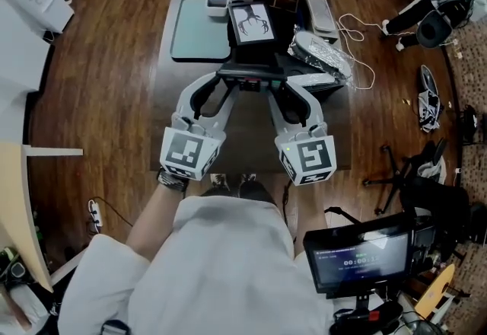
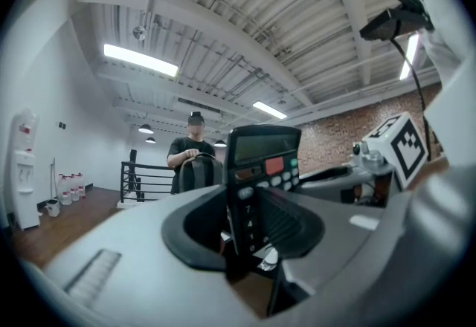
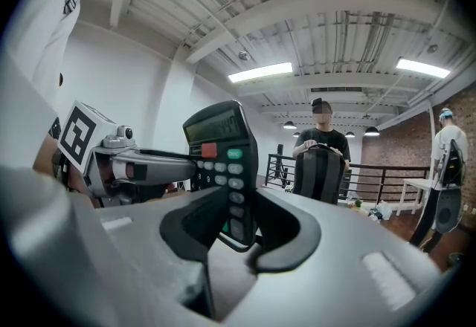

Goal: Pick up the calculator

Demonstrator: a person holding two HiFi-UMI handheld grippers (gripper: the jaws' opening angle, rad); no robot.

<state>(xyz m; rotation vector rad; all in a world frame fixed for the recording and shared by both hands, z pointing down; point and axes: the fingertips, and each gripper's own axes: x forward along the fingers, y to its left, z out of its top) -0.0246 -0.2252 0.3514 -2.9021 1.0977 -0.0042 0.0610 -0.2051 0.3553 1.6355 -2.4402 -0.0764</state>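
1. The calculator (image 1: 252,83) sits between my two tongs, over the middle of the table (image 1: 247,139). In the head view it appears as a dark bar running left to right.
2. My left gripper (image 1: 227,85) is closed to a middling width on the calculator's left side edge. In the left gripper view the keypad stands between the jaws and both press on it.
3. My right gripper (image 1: 278,87) is closed a little narrower on the opposite side edge. In the right gripper view the jaws pinch the key column.
4. The long axis stands upright, with the display at the top and the keys running down, and the face is turned towards me. The short axis spans the gap from one set of tongs to the other.
5. Neither hand is nearer, as each reaches in from its own side and both point roughly level and slightly inward.
6. I judge the calculator is clear of the table, though no view shows its bottom edge plainly.
7. The coming move depends on this shared hold. Both hands must travel together at the same height, because if they spread or twist apart, one edge could slip out of its jaws.
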